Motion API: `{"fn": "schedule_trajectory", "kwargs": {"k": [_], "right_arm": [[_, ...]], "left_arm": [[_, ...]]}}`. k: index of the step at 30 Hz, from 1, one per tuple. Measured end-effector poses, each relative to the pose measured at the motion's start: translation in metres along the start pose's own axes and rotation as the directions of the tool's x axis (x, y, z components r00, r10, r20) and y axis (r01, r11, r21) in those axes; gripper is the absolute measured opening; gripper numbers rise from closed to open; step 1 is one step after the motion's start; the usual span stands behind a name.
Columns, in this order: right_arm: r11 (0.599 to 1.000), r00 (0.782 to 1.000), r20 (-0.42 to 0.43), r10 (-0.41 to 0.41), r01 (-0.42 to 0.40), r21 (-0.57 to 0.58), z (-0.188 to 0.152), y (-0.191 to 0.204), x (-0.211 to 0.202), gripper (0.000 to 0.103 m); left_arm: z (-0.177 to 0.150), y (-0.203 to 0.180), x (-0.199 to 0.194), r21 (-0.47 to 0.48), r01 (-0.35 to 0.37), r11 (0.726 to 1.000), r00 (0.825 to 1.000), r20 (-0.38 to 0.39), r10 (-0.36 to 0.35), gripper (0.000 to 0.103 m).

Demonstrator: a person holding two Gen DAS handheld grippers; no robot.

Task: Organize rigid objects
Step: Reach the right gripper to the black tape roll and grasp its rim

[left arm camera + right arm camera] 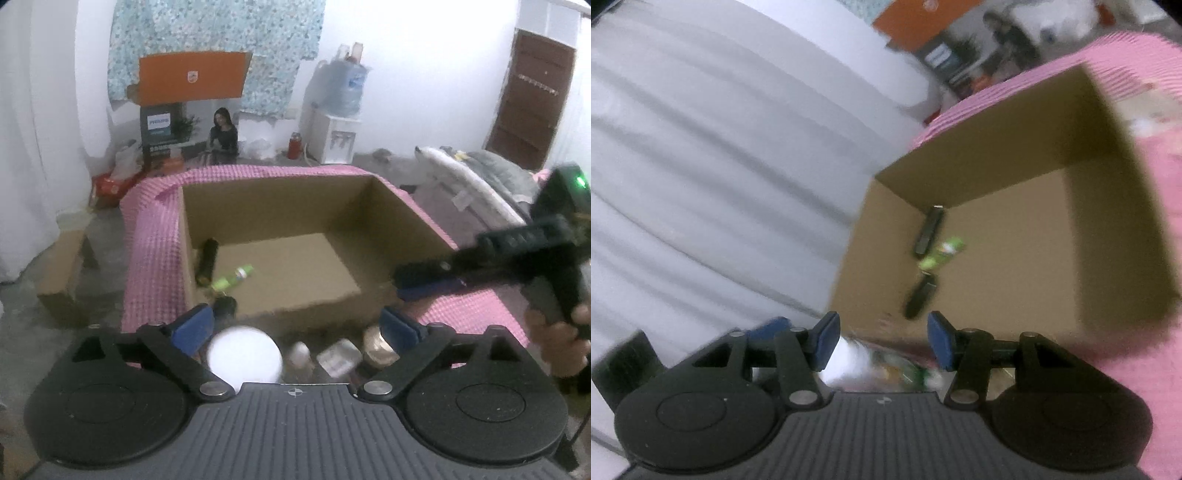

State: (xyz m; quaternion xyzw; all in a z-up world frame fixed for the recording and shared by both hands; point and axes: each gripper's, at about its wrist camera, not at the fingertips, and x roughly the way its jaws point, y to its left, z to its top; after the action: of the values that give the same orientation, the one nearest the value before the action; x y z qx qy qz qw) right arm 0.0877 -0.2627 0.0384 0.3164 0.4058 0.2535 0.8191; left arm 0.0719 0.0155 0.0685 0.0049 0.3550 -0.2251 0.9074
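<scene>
Cardboard box (295, 221) sits open on the pink checked cloth (147, 258) covering the table, holding 3 things by its left wall: a dark cylinder (207, 262), a green bottle (234, 277) lying on its side, and another dark cylinder (919, 295) nearer the front. Left gripper (297, 326) hovers with jaws spread wide and empty over blurred items (a white round lid (243, 356) among them). Right gripper (882, 339), jaws also parted and empty, points into the box.
</scene>
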Motion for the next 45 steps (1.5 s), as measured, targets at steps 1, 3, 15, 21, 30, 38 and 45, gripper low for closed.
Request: {"fn": "schedule_trajectory", "kwargs": {"k": [1, 3, 15, 21, 30, 38, 45], "right_arm": [[1.0, 1.0, 0.012, -0.016, 0.016, 0.006, -0.011, -0.003, -0.009, 0.056], [0.999, 0.998, 0.041, -0.042, 0.042, 0.023, -0.029, -0.008, -0.024, 0.056], [0.961, 0.958, 0.077, -0.276, 0.276, 0.014, -0.106, -0.033, -0.046, 0.055], [0.951, 0.95, 0.062, -0.306, 0.308, -0.031, -0.113, -0.035, -0.027, 0.051], [0.95, 0.951, 0.03, -0.307, 0.308, -0.044, -0.117, -0.042, -0.001, 0.044], [0.96, 0.962, 0.018, -0.273, 0.273, -0.058, -0.115, -0.043, 0.009, 0.04], [0.955, 0.961, 0.013, -0.275, 0.275, -0.113, -0.115, -0.034, 0.022, 0.039]], "left_arm": [[-0.005, -0.003, 0.002, -0.01, 0.016, 1.0, 1.0, -0.009, -0.017, 0.098], [-0.017, -0.011, 0.007, -0.027, 0.059, 0.998, 0.998, -0.034, -0.06, 0.098], [-0.076, -0.097, 0.078, 0.249, 0.107, 0.963, 0.962, -0.269, -0.037, 0.097], [-0.087, -0.111, 0.092, 0.344, 0.072, 0.936, 0.968, -0.249, 0.017, 0.082], [-0.089, -0.119, 0.098, 0.35, 0.12, 0.929, 0.966, -0.258, -0.028, 0.064], [-0.09, -0.116, 0.095, 0.359, 0.102, 0.928, 0.966, -0.26, -0.006, 0.063], [-0.091, -0.111, 0.101, 0.338, 0.083, 0.937, 0.957, -0.289, 0.02, 0.066]]}}
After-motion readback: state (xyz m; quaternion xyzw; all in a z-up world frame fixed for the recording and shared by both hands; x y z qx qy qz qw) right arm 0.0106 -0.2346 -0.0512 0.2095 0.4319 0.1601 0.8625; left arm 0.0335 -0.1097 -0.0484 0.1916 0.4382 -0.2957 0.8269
